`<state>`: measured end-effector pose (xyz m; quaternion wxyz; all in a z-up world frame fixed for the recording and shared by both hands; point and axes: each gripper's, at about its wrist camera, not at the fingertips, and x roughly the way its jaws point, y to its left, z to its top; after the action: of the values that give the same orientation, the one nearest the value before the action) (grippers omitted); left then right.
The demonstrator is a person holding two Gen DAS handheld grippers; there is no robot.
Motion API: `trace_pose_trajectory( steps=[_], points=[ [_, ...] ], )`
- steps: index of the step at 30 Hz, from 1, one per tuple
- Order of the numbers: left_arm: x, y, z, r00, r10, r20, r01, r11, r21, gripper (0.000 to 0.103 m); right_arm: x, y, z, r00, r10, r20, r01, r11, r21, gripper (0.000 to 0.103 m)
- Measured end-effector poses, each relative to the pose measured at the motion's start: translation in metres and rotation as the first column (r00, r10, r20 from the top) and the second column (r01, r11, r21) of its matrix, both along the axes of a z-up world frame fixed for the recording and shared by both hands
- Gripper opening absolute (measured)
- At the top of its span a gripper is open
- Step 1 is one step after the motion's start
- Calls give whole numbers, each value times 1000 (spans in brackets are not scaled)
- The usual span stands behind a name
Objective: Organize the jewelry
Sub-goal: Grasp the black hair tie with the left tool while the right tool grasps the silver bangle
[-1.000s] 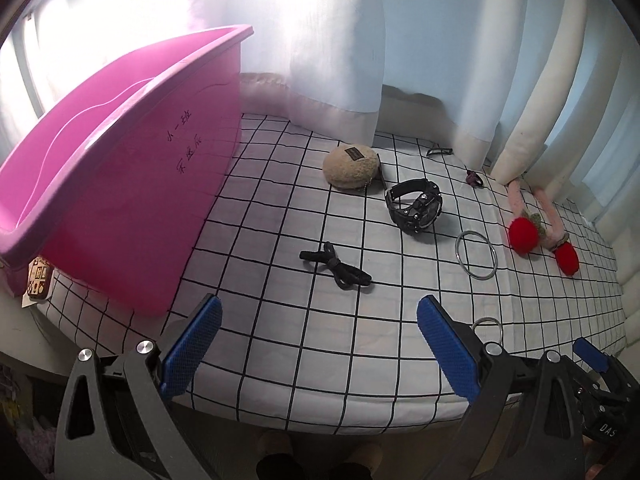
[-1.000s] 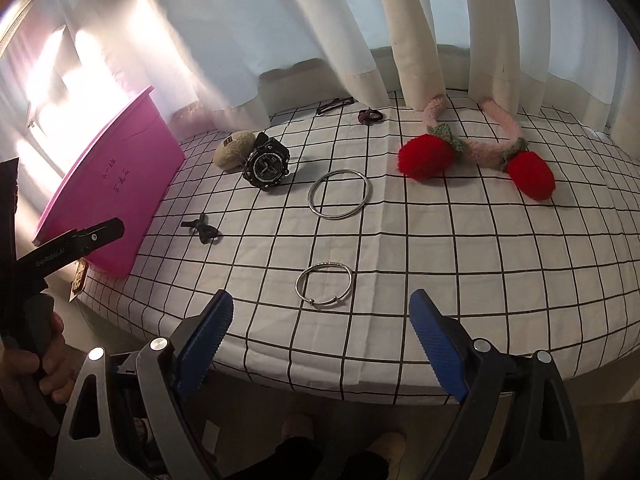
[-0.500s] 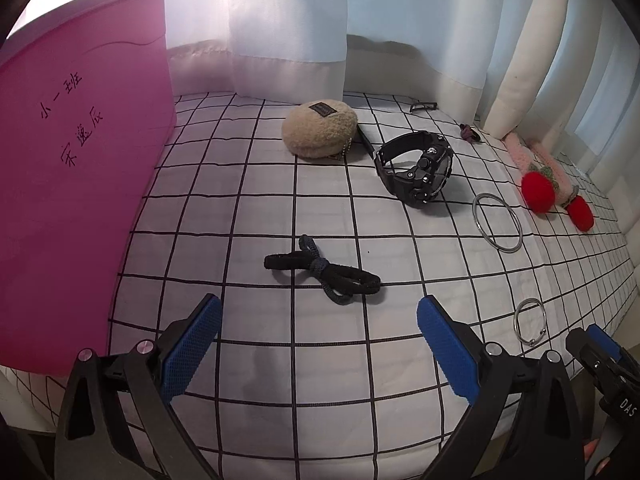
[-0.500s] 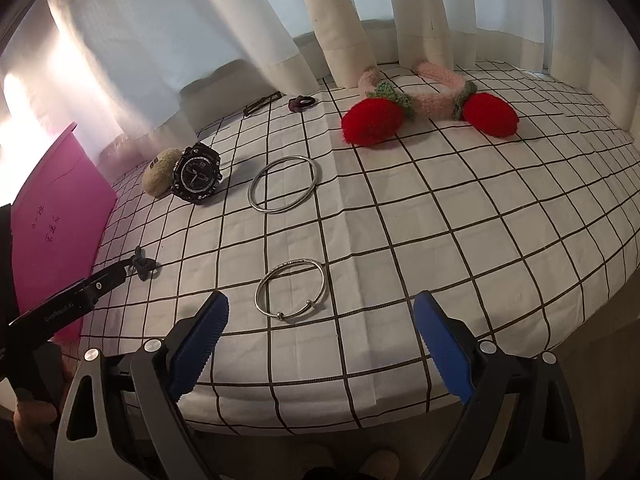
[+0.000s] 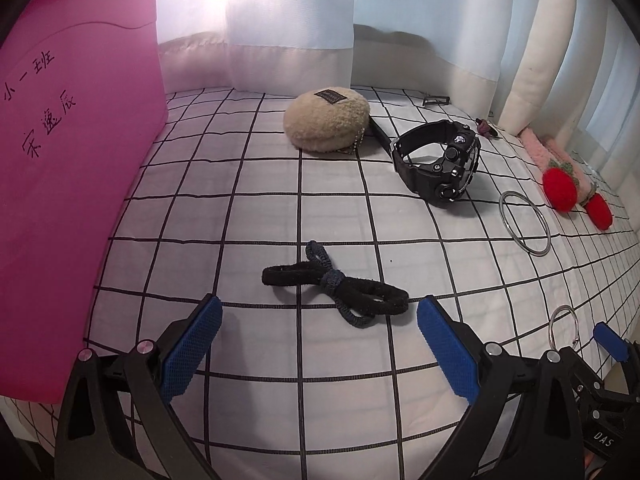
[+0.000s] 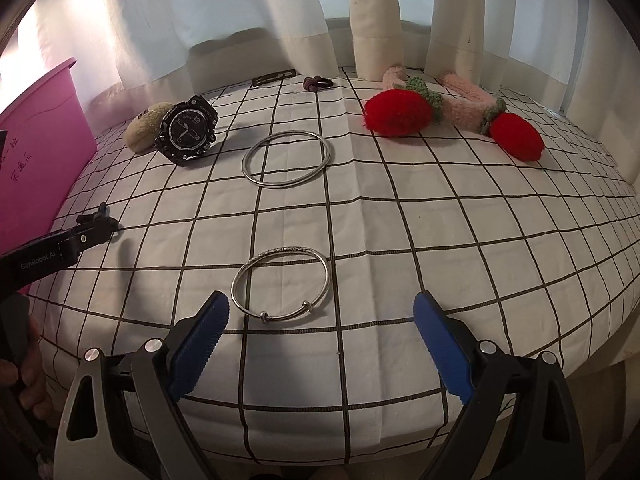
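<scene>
Both tongs spread wide over checked bedsheet (image 6: pixel 400 220)
Left gripper (image 5: pixel 316 340) released, black hair tie (image 5: pixel 336 286) just ahead; right gripper (image 6: pixel 320 338) released, beaded silver bangle (image 6: pixel 280 284) near sheet's front edge

Home setting, likely a bedroom or living room by a window. White curtains (image 6: pixel 256 12) hang in long folds across the whole back, daylight glowing through them. Surface (image 6: pixel 400 240) covered with a white cloth in a black grid pattern, creased and draped over the edge like bedding or a tablecloth. Personal items scattered on it: watch (image 6: pixel 186 130), two bangles, hair ties (image 5: pixel 336 284), fuzzy pouch (image 5: pixel 326 120), plush strawberry headband (image 6: pixel 452 110). Pink plastic bin (image 5: pixel 60 160) with handwritten Chinese characters on its side stands at the left.
</scene>
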<state>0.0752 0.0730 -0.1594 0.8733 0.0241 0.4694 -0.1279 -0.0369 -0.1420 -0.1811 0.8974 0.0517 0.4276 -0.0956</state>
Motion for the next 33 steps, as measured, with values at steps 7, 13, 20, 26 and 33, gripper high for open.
trace_pose_trajectory(
  steps=[7,13,20,26,33],
  points=[
    [5,-8,-7,1000,-9,-1,9,1000,16,96,6,6,-4,1000,4,2,-4,998,-61,89],
    [8,-13,-10,1000,-13,20,13,999,46,97,6,4,-5,1000,-1,30,3,998,-61,90],
    [8,-14,-11,999,0,37,-2,999,49,98,4,6,-7,997,1,72,5,997,-78,90],
    [8,-16,-10,999,-8,40,7,999,45,95,5,7,-7,997,19,70,-13,997,-82,90],
    [1,-18,-5,998,-31,56,29,999,39,72,5,16,-4,996,59,66,-53,994,-92,72]
  ],
)
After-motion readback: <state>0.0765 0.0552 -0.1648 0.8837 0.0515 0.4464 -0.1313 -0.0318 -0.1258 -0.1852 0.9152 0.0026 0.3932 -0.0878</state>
